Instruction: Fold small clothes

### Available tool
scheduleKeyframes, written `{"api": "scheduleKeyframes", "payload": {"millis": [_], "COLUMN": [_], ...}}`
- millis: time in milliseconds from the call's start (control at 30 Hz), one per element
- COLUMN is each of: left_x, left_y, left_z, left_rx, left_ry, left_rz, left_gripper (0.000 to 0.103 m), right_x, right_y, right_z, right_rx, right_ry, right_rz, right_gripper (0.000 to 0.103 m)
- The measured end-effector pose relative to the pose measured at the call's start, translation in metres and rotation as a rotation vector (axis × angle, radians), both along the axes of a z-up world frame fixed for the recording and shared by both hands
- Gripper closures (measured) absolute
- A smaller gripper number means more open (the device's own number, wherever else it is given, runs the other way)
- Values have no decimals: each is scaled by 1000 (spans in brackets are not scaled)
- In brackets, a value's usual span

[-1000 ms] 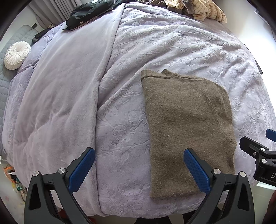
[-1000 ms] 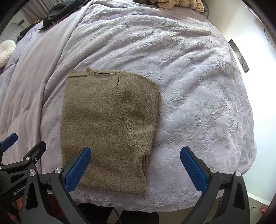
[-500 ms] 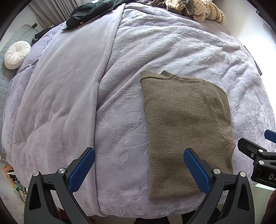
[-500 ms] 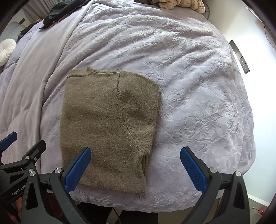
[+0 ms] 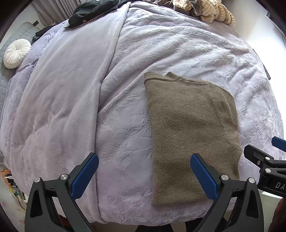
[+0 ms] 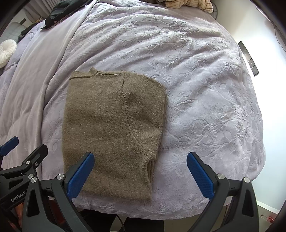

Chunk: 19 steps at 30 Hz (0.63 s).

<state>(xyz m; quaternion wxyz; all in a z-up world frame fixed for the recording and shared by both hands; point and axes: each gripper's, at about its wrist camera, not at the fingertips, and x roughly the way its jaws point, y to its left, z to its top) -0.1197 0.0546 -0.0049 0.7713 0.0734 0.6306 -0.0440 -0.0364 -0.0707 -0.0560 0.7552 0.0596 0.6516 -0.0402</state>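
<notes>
A brown knit sweater [image 5: 189, 128] lies folded into a long rectangle on the lilac bedspread, near the bed's front edge; it also shows in the right wrist view [image 6: 110, 125]. My left gripper [image 5: 144, 175] is open and empty, held above the bed just left of the sweater's near end, its right pad over the sweater. My right gripper [image 6: 141, 174] is open and empty above the sweater's near right corner. Each gripper shows at the edge of the other's view.
The lilac embossed bedspread [image 5: 71, 100] covers the whole bed. A dark garment [image 5: 89, 12] and a striped beige pile [image 5: 205, 9] lie at the far end. A white round cushion [image 5: 16, 50] sits at the far left. A dark strip [image 6: 249, 58] lies on the floor to the right.
Both grippers have drifted slightly back toward the bed's front edge; the sweater has not moved. Both stay open.
</notes>
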Motion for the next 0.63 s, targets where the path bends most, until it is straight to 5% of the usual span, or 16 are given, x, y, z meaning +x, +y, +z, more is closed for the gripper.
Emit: {"api": "scheduleKeyframes", "payload": {"millis": [633], "left_x": [-1], "left_y": [2], "left_z": [-5], "left_rx": [-34], "left_ry": [18], "left_rz": [33], "left_gripper": [0], "right_x": [0], "right_y": [0], "right_z": [-6], "right_rx": [3], "right_ry": [6], "right_rz": [7], "right_gripper": [0]}}
